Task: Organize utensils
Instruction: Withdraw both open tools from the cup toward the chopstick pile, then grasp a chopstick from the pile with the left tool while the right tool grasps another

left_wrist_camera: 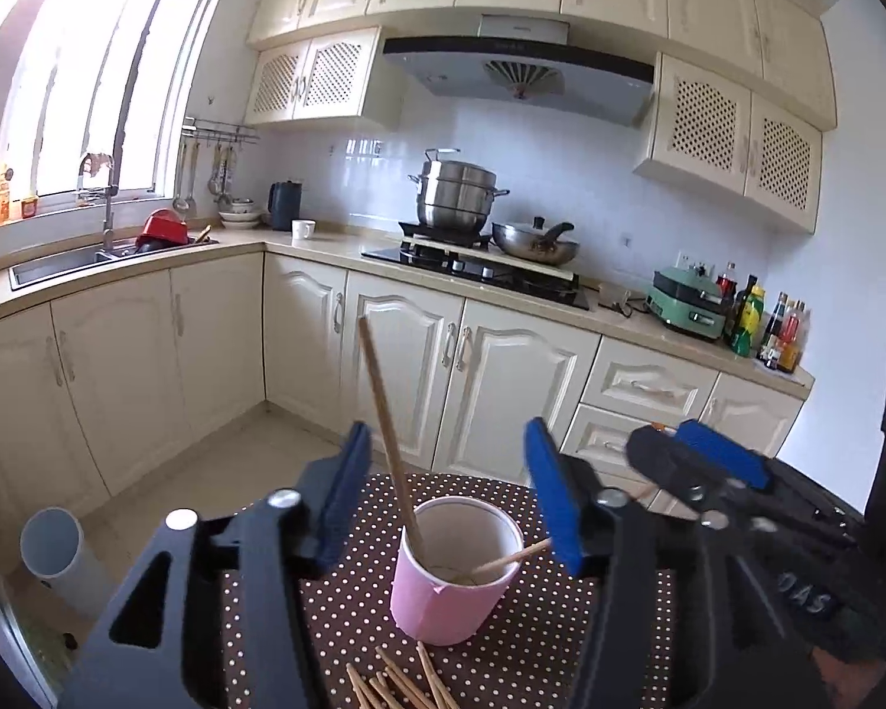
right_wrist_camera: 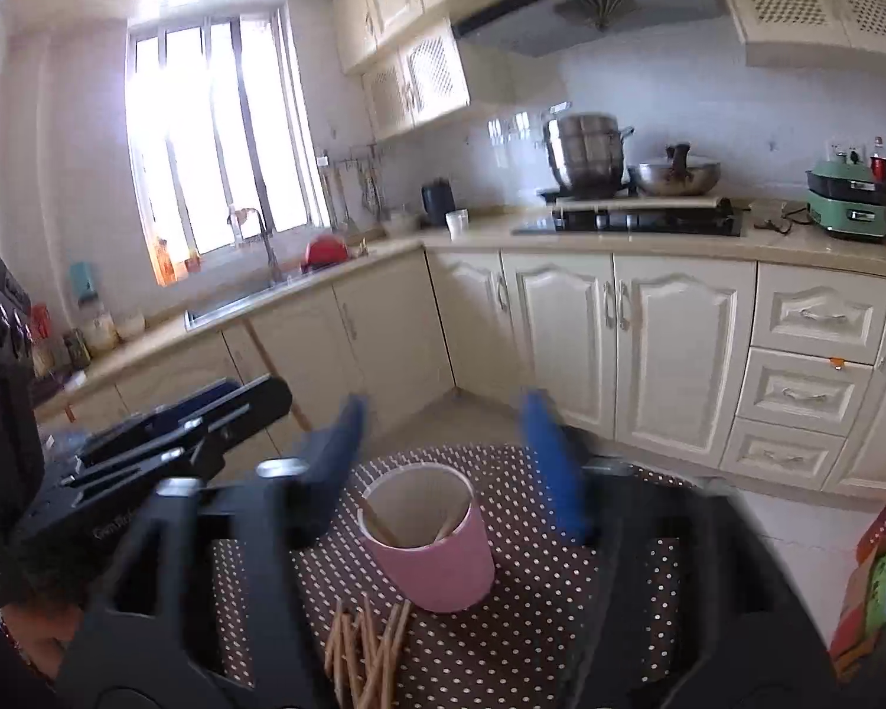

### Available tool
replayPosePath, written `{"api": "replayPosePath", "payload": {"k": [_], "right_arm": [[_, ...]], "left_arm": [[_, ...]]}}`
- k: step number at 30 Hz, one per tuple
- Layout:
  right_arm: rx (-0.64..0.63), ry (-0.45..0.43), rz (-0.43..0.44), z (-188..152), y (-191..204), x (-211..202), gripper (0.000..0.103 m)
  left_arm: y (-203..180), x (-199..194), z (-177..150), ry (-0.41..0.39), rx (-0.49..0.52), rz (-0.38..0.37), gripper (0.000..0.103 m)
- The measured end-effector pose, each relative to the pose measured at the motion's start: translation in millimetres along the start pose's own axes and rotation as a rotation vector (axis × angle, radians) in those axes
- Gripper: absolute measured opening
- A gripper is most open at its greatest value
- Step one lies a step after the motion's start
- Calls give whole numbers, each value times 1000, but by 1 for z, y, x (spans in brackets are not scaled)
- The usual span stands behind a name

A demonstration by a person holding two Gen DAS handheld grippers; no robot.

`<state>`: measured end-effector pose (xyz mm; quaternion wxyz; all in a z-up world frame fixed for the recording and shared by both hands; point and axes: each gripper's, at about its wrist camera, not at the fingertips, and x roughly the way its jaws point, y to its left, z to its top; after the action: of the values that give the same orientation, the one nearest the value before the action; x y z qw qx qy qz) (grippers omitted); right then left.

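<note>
Cream kitchen cabinets run along two walls behind a small table (left_wrist_camera: 525, 638) covered in a brown cloth with white dots. On the far counter stand a stacked steel steamer pot (left_wrist_camera: 458, 192) and a lidded wok (left_wrist_camera: 536, 242) on the hob, with a sink (left_wrist_camera: 59, 263) under the bright window; the glass is blown out and nothing beyond it can be read.

A pink cup (left_wrist_camera: 458, 570) stands upright on the table, near its middle. Two wooden chopsticks lean inside it: one long chopstick (left_wrist_camera: 387, 431) rises to the left above the rim, and a second chopstick (left_wrist_camera: 511, 558) lies low against the right rim, its lower end hidden in the cup. Loose chopsticks (left_wrist_camera: 393, 682) lie in a heap on the cloth just in front of the cup, cut off by the lower edge in both views.

The left tool (left_wrist_camera: 446, 490) has its blue pads spread wide on either side of the cup, gripping nothing; the long chopstick passes between them without contact. The right tool (right_wrist_camera: 443, 461) is likewise spread wide and empty, its pads smeared by motion blur. Each tool appears at the edge of the other's view, partly cut off. The table's near edge is hidden behind the tool bodies.
</note>
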<state>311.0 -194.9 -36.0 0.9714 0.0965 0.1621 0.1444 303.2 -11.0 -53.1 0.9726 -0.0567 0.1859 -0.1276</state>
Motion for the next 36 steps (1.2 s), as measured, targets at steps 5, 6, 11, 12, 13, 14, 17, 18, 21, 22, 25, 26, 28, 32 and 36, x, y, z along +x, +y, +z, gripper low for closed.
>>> {"api": "replayPosePath", "payload": {"k": [5, 6, 11, 12, 13, 14, 17, 18, 21, 22, 25, 26, 28, 32, 36], "right_arm": [[-13, -34, 5, 3, 9, -26, 60], [-19, -45, 0, 3, 12, -32, 60], [-68, -116, -62, -5, 22, -63, 63], [-82, -130, -83, -8, 24, -69, 63], [-92, -141, -100, -13, 27, -74, 63], [-92, -141, -106, -15, 27, -76, 64], [-111, -132, -122, -29, 30, -84, 65], [-117, -125, -122, -33, 32, -85, 66], [-135, -85, -124, -49, 33, -84, 66], [-127, -65, -115, -54, 32, -84, 66], [-126, -4, -100, -70, 33, -79, 65], [-125, 12, -94, -74, 33, -78, 65], [-123, 55, -74, -84, 34, -73, 65], [-135, 170, -55, -102, 37, -53, 65], [-139, 307, -21, -122, 39, -28, 48]], "left_arm": [[1, -36, 0, -45, 1, -2, 61], [1, -46, -2, -62, 9, 9, 63], [2, -91, -13, -130, 57, 72, 73], [2, -95, -15, -132, 66, 78, 73], [2, -102, -19, -136, 81, 84, 73], [2, -106, -21, -134, 93, 90, 73], [3, -116, -33, -101, 116, 105, 73], [6, -119, -39, -84, 116, 102, 73], [18, -122, -51, -36, 101, 101, 73], [23, -120, -55, -12, 92, 101, 73], [42, -109, -68, 72, 47, 102, 73], [49, -103, -73, 106, 30, 104, 73], [63, -89, -86, 194, -10, 114, 73], [83, -62, -109, 312, -60, 164, 73], [92, -44, -128, 381, -84, 181, 73]]}}
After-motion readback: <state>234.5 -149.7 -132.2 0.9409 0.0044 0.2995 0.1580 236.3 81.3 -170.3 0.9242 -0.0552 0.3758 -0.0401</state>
